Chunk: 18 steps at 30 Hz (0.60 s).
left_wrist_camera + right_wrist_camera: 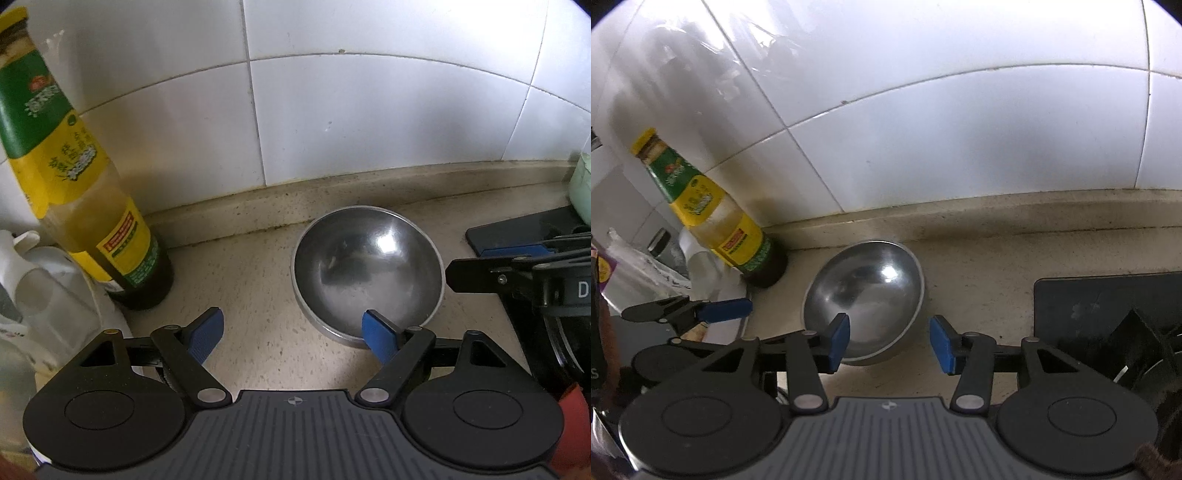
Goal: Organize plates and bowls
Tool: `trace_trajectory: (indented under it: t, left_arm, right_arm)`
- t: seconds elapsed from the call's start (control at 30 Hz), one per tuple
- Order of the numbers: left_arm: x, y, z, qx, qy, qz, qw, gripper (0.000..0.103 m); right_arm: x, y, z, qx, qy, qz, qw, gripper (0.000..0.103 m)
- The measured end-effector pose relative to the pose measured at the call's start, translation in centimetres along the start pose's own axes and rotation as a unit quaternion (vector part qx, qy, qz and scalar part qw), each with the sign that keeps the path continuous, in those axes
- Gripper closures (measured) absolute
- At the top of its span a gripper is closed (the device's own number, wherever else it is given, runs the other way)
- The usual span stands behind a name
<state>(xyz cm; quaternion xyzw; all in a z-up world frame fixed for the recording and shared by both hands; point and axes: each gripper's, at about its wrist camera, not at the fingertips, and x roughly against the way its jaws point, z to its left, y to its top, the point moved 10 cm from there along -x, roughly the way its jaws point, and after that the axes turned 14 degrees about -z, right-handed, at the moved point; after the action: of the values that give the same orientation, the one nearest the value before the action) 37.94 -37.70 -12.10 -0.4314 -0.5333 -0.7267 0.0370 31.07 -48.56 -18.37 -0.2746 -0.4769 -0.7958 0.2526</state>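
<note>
Pale green container [580, 192] cut off at right edge

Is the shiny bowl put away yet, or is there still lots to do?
Not yet. The steel bowl sits empty on the counter beside the yellow bottle, so nothing looks finished. In hand: nothing. The left claw and right claw are both open near its rim, one pad of each over the bowl. Left to do: grab it and move it. No plates show.
</note>
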Motion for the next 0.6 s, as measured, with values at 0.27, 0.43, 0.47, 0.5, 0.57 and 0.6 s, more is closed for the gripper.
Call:
trace_trajectory:
  t: [0.27, 0.43, 0.47, 0.5, 0.57, 0.6]
  left_arm:
    - [-1.9, 0.3, 0.1, 0.005, -0.003, 0.018, 0.9998, 0.016]
    - [-3.1, 0.2, 0.1, 0.004, 0.001, 0.029, 0.9996, 0.016]
    - [-3.3, 0.1, 0.1, 0.002, 0.001, 0.031, 0.9995, 0.016]
    - [-3.5, -0.1, 0.0, -0.001, 0.001, 0.035, 0.9994, 0.016]
    - [-3.9, -0.2, -0.2, -0.005, 0.001, 0.039, 0.9992, 0.016]
    - [-4.1, -0.3, -0.2, -0.008, 0.0, 0.043, 0.9991, 0.016]
  right_arm:
    - [-1.5, 0.2, -0.4, 0.002, -0.005, 0.009, 1.0, 0.056]
    - [-2.9, 0.0, -1.2, 0.001, -0.012, 0.021, 1.0, 0.055]
    - [-3.2, -0.1, -1.3, 0.002, -0.014, 0.024, 1.0, 0.055]
    - [-3.4, -0.2, -1.4, 0.004, -0.015, 0.027, 1.0, 0.055]
    - [-3.9, -0.4, -1.4, 0.009, -0.018, 0.031, 0.999, 0.055]
    - [-4.1, -0.4, -1.4, 0.011, -0.019, 0.033, 0.999, 0.055]
